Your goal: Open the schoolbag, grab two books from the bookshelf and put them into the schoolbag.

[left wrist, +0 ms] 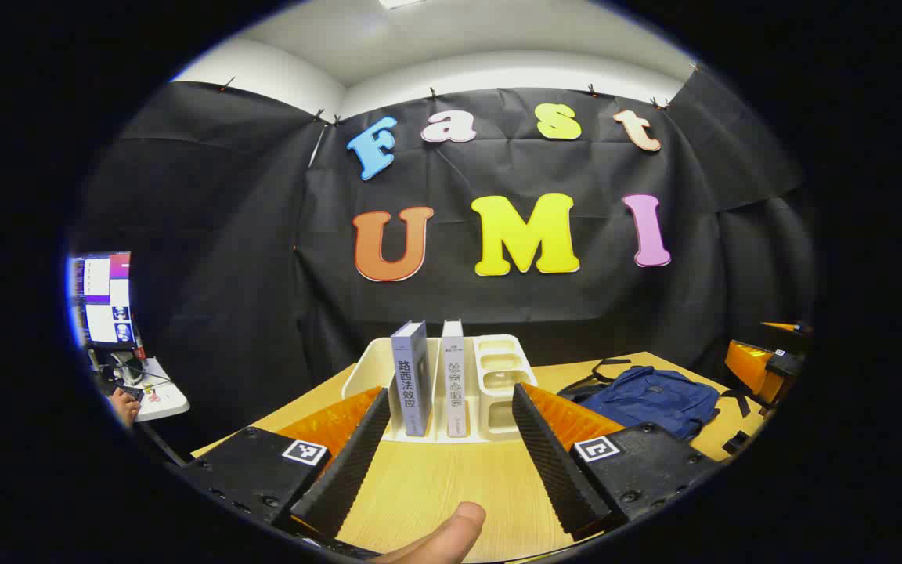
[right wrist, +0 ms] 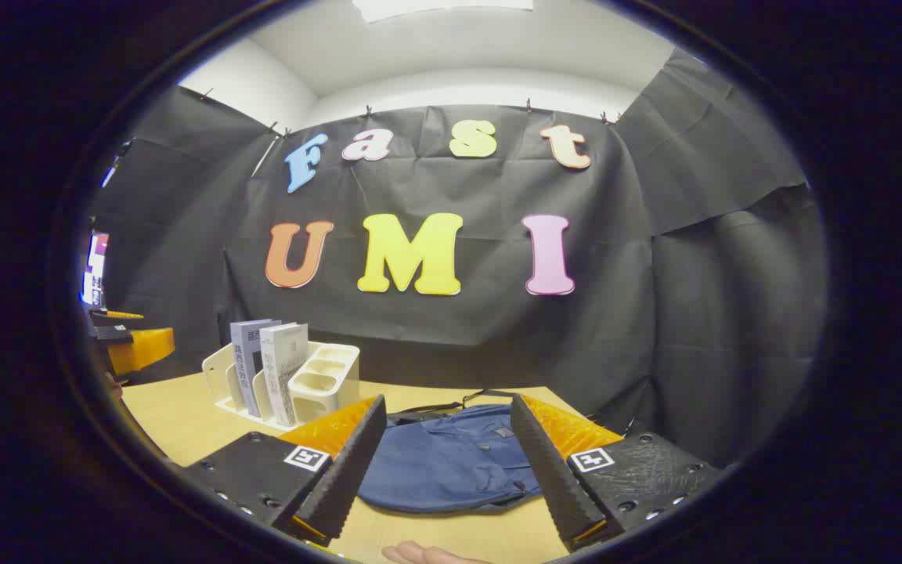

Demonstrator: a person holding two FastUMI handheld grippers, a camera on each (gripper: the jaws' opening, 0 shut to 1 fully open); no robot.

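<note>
From the left gripper view I see my left gripper (left wrist: 447, 439) spread wide with nothing between its fingers, hovering above the wooden table (left wrist: 435, 486). A thumb tip (left wrist: 451, 533) shows at the bottom edge. Straight ahead, framed by the fingers, stands the white bookshelf (left wrist: 498, 376) with two books upright in it: a grey-blue book (left wrist: 412, 376) and, just beside it, a white book (left wrist: 453, 376). The rack's side compartments sit to the right of the books. Nothing lies on the table between the fingers and the shelf.

Off to the right the blue schoolbag (left wrist: 654, 399) lies flat, straps trailing toward the wall, and past it I catch the right gripper (left wrist: 764, 368). At far left a monitor (left wrist: 102, 298) stands on a small side desk (left wrist: 161, 395).

In the right gripper view that gripper's fingers also stand wide apart and empty, hanging just over the schoolbag, which looks closed; the bookshelf sits well to its left.
</note>
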